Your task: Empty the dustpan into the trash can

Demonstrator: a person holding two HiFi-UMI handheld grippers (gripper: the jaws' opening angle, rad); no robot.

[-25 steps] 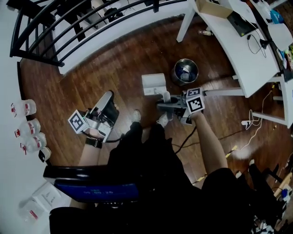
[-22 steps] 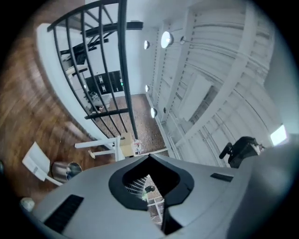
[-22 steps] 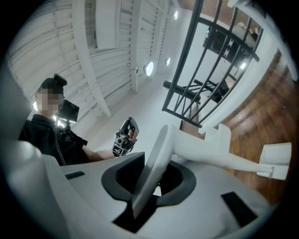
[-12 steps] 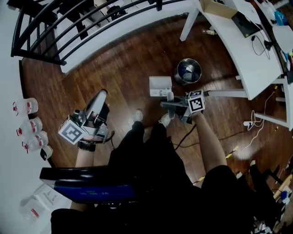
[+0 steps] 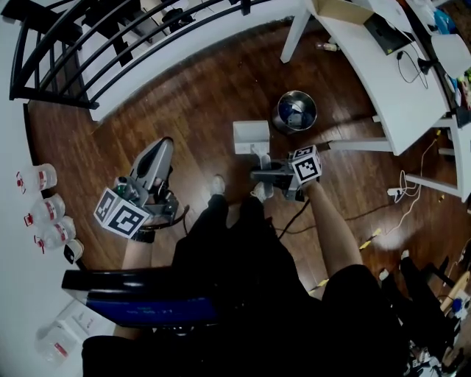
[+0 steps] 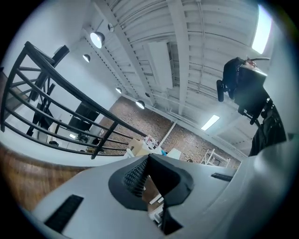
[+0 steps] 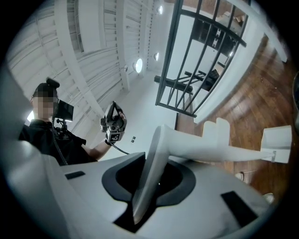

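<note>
Dustpan (image 5: 250,137) pinched by its handle in my right gripper (image 5: 262,175), not over the trash can (image 5: 296,112) yet; left gripper (image 5: 162,146) pressed together, empty.

You stand on a dark brown wooden plank floor (image 5: 199,110). A black metal railing (image 5: 73,44) curves across your upper left. Ahead on your right, a long white counter (image 5: 390,81) carries an open brown cardboard box (image 5: 342,11). 3 clear plastic containers with red labels (image 5: 45,210) sit in a row at your far left. A white power strip (image 5: 397,193) lies on the floor near the counter's legs.
</note>
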